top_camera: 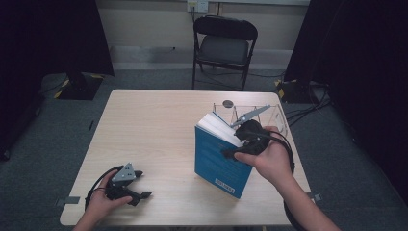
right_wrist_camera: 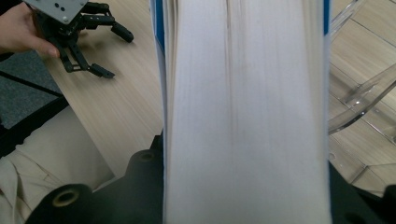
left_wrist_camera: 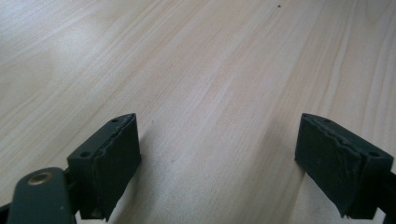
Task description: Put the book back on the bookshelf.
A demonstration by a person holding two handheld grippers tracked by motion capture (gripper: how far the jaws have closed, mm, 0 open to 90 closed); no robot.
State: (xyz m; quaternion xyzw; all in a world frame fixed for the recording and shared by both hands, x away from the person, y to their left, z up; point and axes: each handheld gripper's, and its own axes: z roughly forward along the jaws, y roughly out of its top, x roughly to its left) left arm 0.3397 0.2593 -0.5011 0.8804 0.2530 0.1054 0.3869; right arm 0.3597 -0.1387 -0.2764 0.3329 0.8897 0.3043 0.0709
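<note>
A thick blue book stands upright on the right half of the wooden table, with its white page edges facing my right gripper. My right gripper is shut on the book, one jaw on each cover, as the right gripper view shows from close up. My left gripper rests at the table's near left corner, open, with only bare wood between its jaws. The right gripper view also catches it farther off, held by a hand.
A clear acrylic rack stands just behind the book at the table's far right, close to the right gripper. A small dark round object lies near the far edge. A black folding chair stands beyond the table.
</note>
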